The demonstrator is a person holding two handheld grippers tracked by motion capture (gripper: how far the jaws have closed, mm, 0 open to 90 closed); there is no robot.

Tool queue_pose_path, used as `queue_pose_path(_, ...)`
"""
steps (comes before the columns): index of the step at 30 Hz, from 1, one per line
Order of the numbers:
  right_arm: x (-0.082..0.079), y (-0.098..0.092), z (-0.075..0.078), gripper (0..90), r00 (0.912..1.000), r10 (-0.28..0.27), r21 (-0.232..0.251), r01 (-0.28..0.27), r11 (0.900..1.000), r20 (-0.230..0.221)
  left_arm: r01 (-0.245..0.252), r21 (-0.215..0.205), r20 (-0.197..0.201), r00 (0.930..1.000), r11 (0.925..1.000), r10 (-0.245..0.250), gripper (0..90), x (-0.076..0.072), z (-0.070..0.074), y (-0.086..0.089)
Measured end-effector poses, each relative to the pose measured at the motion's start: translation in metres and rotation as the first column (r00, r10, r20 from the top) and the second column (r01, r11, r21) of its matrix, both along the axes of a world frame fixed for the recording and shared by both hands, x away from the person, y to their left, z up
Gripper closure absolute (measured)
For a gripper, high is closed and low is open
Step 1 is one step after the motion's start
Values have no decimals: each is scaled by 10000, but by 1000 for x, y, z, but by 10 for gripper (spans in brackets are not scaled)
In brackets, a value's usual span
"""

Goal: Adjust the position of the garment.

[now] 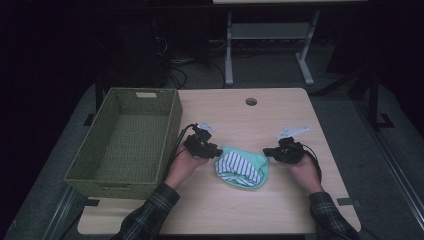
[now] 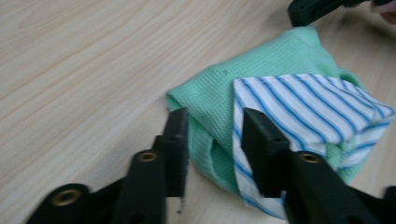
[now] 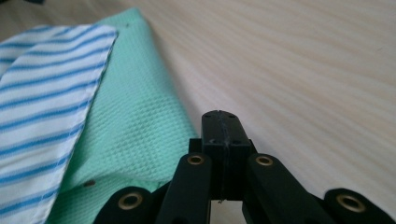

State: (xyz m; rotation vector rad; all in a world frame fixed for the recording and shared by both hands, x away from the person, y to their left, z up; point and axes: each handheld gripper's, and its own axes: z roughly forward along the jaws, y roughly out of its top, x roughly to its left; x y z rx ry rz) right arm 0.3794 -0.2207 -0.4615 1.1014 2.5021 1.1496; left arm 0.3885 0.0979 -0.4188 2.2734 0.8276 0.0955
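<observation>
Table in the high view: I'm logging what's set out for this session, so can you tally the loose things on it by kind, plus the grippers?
Cloths: 1, a green cloth with a blue-and-white striped side folded over it
Baskets: 1, a green woven basket at the table's left
Grippers: 2, the left gripper and the right gripper
Total: 4

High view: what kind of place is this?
Probably a lab or workshop recording station: a plain wooden table with a cable hole, loose cables on the floor and a metal-framed bench behind.
</observation>
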Motion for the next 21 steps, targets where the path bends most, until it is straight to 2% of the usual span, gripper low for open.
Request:
queue_pose_path(3, -6, 1, -2, 899, 9997, 186, -85, -187, 9998, -158, 181, -106, -4, 9998, 9998, -181, 482, -4, 3, -1)
queue_pose_path(9, -25, 1, -2, 899, 9983, 512, -55, -513, 9987, -281, 475, -256, -83, 9988, 9985, -477, 358, -12, 8, -3)
queue_pose_path(14, -43, 5, -4, 899, 9953, 872, -94, -876, 9961, -428, 982, 102, -78, 9951, 9951, -981, 298, -20, 9, -6)
queue_pose_path(21, -64, 12, -8, 899, 9895, 1348, -39, -1352, 9908, -529, 1423, 349, 63, 9898, 9892, -1426, 249, -30, 7, -10)
